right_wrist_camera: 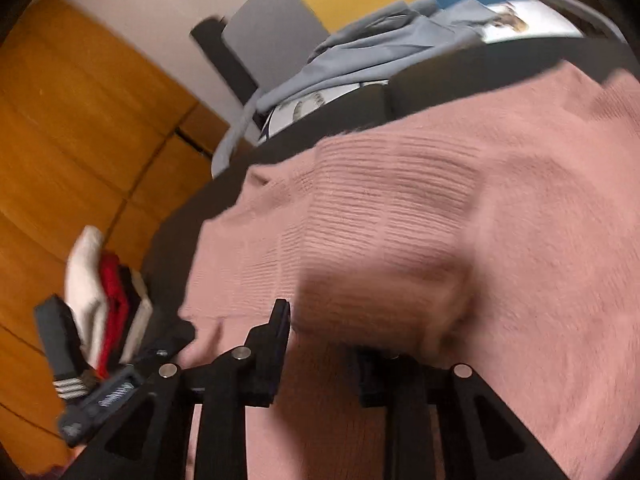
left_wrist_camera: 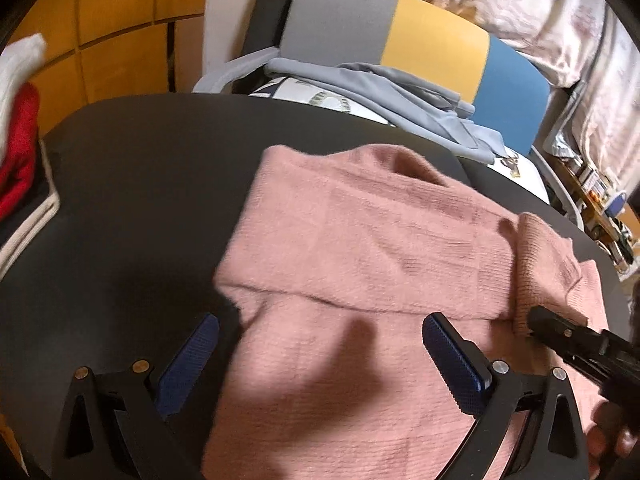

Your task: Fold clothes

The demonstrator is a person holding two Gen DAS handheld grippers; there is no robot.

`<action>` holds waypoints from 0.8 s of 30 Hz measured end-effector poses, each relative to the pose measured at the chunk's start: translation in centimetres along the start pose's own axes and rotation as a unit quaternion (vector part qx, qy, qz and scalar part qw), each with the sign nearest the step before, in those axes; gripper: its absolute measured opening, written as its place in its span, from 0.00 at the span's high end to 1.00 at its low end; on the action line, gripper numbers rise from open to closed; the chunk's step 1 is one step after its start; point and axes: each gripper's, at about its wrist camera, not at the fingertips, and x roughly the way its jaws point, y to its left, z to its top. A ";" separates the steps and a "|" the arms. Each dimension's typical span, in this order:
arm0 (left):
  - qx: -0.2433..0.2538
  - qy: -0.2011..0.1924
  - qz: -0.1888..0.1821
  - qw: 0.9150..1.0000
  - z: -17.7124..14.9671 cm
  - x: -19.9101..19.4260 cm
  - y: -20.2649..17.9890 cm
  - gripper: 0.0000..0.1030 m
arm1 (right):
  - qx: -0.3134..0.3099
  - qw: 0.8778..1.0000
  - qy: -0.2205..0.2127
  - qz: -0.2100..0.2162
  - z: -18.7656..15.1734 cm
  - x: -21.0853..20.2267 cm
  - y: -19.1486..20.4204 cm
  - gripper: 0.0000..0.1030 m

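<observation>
A pink knit sweater (left_wrist_camera: 360, 248) lies on a dark table (left_wrist_camera: 132, 200), with a sleeve folded across its body. My left gripper (left_wrist_camera: 320, 344) is open just above the sweater's lower left part, its blue pads (left_wrist_camera: 188, 364) wide apart and empty. My right gripper (left_wrist_camera: 538, 320) shows at the right of the left wrist view, its tip at the ribbed sleeve cuff (left_wrist_camera: 536, 264). In the right wrist view, the right gripper (right_wrist_camera: 332, 328) is shut on a fold of the pink sweater (right_wrist_camera: 400, 220), which bunches over its right finger.
A stack of folded red, white and dark clothes (left_wrist_camera: 16, 152) (right_wrist_camera: 108, 304) sits at the table's left edge. A chair (left_wrist_camera: 400, 36) with a grey-blue garment (left_wrist_camera: 400, 100) stands behind the table. Wooden cabinets (right_wrist_camera: 80, 120) are at the left.
</observation>
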 end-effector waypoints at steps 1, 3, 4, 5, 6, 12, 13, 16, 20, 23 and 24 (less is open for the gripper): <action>0.004 0.000 -0.002 1.000 0.1 0.1 -0.4 0.00 | 0.028 0.999 -0.017 0.011 -0.1 -0.8 -0.8 0.71; 0.010 0.000 -0.004 1.000 0.1 0.3 -1.0 0.00 | 0.091 0.994 -0.052 0.035 -0.1 -2.2 -2.6 0.68; 0.013 0.001 -0.005 1.000 0.1 0.4 -1.3 0.00 | 0.119 0.990 -0.070 0.042 0.2 -2.5 -3.5 0.68; 0.016 0.003 -0.006 1.000 0.0 0.5 -1.6 0.00 | 0.147 0.984 -0.087 0.049 0.5 -2.9 -4.4 0.67; 0.019 0.006 -0.005 1.000 -0.1 0.6 -1.9 0.00 | 0.169 0.979 -0.098 0.055 0.7 -3.0 -5.0 0.65; 0.024 0.002 -0.001 1.000 -0.1 0.2 -1.7 0.00 | 0.114 0.987 -0.055 0.099 2.5 1.3 -0.6 0.65; 0.022 0.001 0.004 1.000 0.0 0.2 -1.4 0.00 | 0.091 0.988 -0.040 0.114 2.6 2.2 0.8 0.65; 0.010 0.015 0.010 1.000 0.2 0.7 -0.3 0.00 | 0.040 0.987 -0.004 0.154 2.3 3.8 4.2 0.65; -0.011 0.026 -0.005 1.000 0.5 1.2 0.6 0.00 | 0.003 0.992 -0.024 0.124 1.2 2.0 4.7 0.65; -0.028 0.032 -0.027 0.999 1.0 1.6 0.3 0.00 | 0.005 0.997 -0.059 0.053 0.3 -1.5 1.9 0.65; -0.031 0.033 -0.030 0.999 1.3 1.8 0.0 0.00 | 0.017 0.997 -0.071 0.031 0.0 -2.8 0.7 0.68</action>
